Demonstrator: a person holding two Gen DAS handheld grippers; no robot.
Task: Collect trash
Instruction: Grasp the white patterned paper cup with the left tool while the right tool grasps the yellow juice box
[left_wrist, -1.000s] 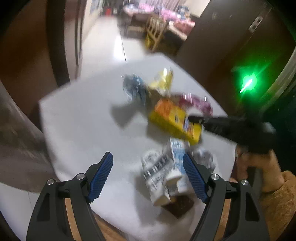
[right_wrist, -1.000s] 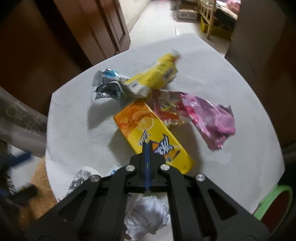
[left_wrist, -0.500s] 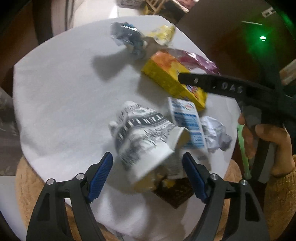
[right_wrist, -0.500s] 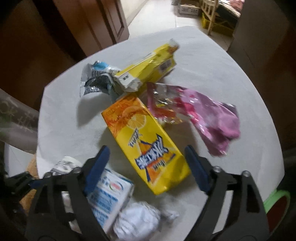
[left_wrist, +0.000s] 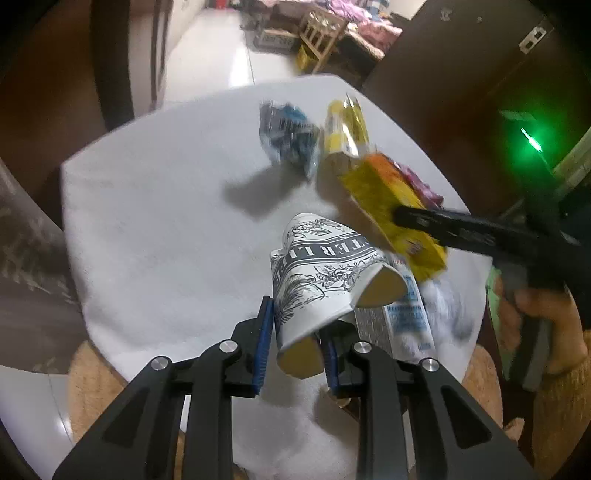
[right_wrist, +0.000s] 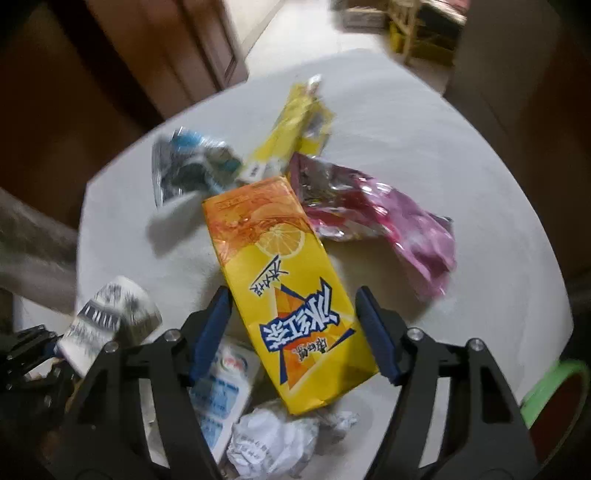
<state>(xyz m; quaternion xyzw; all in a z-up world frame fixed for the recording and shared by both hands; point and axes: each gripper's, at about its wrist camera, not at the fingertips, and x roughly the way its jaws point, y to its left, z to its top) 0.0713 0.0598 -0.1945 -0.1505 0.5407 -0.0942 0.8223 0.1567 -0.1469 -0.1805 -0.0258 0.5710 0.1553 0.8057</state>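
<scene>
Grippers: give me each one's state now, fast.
Left gripper: jaws closing, pads pressing on the paper cup.
Right gripper: open, jaws closing around the yellow drink carton, pads not yet touching.

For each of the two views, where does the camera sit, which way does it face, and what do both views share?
Left wrist: on the left gripper, looking down at the table; jaws closing on the paper cup; a hand shows.
Right wrist: on the right gripper, looking down; jaws closing around the yellow carton.
Shared: cup, carton, blue-and-white carton, pink wrapper.
</scene>
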